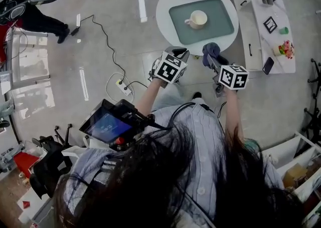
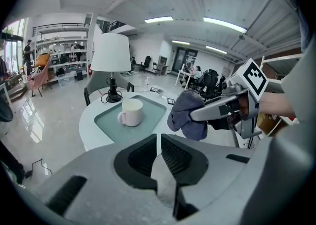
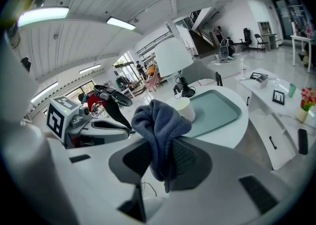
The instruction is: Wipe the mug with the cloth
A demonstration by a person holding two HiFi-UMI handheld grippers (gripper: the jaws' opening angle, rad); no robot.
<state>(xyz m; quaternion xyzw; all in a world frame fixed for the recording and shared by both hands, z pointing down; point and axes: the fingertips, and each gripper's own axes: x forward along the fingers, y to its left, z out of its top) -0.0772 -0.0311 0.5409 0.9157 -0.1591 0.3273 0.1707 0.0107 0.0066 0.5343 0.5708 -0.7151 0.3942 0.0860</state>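
A cream mug (image 1: 196,19) stands upright on a teal mat (image 1: 220,24) on the round white table (image 1: 164,14). Both grippers hover short of the table's near edge, apart from the mug. My right gripper (image 1: 210,57) is shut on a blue-grey cloth (image 1: 211,49), which bunches above its jaws and hangs between them in the right gripper view (image 3: 158,125). My left gripper (image 1: 179,51) is shut with nothing between its pads (image 2: 158,145). The left gripper view shows the mug (image 2: 131,112) ahead and the cloth (image 2: 187,115) to the right. The cloth partly hides the mug (image 3: 184,109) in the right gripper view.
A white-shaded lamp (image 2: 110,53) stands at the table's far edge. To the right is a long white side table (image 1: 256,26) with frames, flowers (image 1: 286,49) and a phone (image 1: 268,65). A power strip and cable (image 1: 123,87) lie on the floor at left.
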